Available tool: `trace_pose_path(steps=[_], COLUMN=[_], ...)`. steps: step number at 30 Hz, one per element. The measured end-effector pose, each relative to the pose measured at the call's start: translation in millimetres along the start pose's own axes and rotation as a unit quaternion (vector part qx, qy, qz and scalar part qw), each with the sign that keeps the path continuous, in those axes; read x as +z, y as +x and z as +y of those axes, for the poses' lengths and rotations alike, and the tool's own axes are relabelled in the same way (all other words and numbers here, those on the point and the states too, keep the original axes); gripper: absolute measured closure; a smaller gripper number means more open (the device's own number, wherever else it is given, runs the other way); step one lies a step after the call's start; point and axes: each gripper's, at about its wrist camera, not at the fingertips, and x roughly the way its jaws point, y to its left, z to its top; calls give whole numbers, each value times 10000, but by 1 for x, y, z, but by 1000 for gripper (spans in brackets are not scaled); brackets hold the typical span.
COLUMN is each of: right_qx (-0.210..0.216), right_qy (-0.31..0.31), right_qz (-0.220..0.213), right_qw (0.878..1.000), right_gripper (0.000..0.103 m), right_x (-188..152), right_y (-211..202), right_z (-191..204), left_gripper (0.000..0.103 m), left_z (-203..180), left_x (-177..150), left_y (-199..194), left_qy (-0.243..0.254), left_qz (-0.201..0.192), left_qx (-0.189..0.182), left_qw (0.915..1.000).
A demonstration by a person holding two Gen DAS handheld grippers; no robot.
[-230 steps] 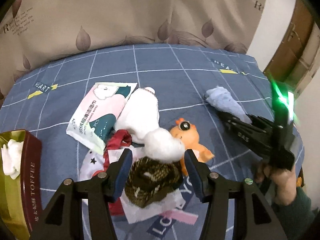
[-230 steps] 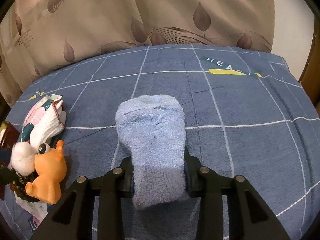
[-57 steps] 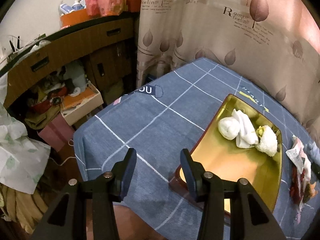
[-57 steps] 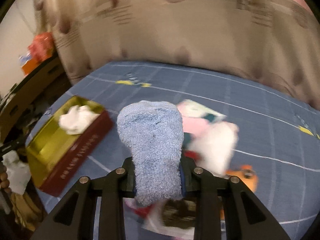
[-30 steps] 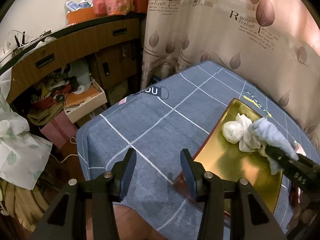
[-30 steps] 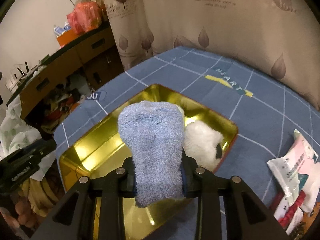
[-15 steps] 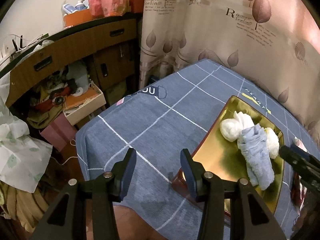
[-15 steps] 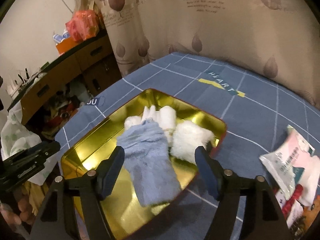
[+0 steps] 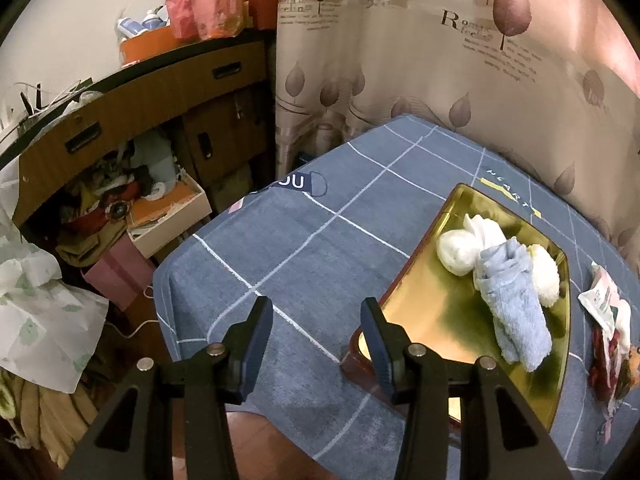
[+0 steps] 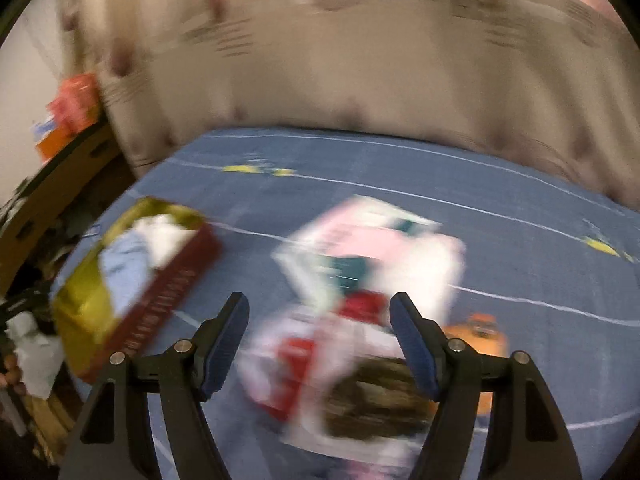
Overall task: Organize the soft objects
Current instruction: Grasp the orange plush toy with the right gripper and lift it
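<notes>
A gold tin (image 9: 432, 312) with dark red sides sits on the blue checked cloth. In it lie a light blue sock (image 9: 512, 300), a white rolled cloth (image 9: 460, 246) and a fluffy white ball (image 9: 546, 276). My left gripper (image 9: 316, 324) is open and empty, just left of the tin's near corner. The right wrist view is blurred. My right gripper (image 10: 320, 320) is open and empty above a pile of soft things (image 10: 360, 320): a pink and white packet, a white sock, red cloth, a brown item and an orange toy (image 10: 480, 332). The tin (image 10: 132, 276) shows at left there.
The table's left edge drops to a cluttered floor with a pink box (image 9: 116, 276) and an open white box (image 9: 168, 216). A wooden cabinet (image 9: 140, 96) stands behind. A leaf-print curtain (image 9: 440, 60) hangs behind the table. The pile's edge (image 9: 608, 332) shows at far right.
My right gripper has let go of the blue sock, which now lies in the tin. It has swung right, toward the pile. My left gripper has barely moved.
</notes>
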Motion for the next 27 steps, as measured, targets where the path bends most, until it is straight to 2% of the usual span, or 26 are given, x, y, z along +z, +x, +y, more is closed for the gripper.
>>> trace_pose_path(steps=[6,10,21,24,25,27], right_qx=[-661,-844,-885,-914,-908,-816], right_qy=[464,666,608,627,632,695], right_qz=[129,320,554,576,578,518], right_qw=[9966,9937,9927,9922,9922,9929], right_gripper=[32,33,33,38,48,58], right_x=[-22,-39,-59,-60,-60,-60], right_y=[-17,-18,7,18,21,24], right_z=[-74,-103,-107,-107,-108,-110], left_gripper=[56,56,56,56,56,56], left_z=[-6,-11,-13,-16,-18,-22], left_x=[-2,-4,-5,-6,-7,-9], left_y=[0,-1,-4,-4,-5,-5], left_qy=[142,286,299,378,408,466], left_qz=[-34,-67,-202,-202,-217,-240], left_qx=[7,26,38,-3,12,18], left_qw=[9999,9996,9993,9991,9989,9986])
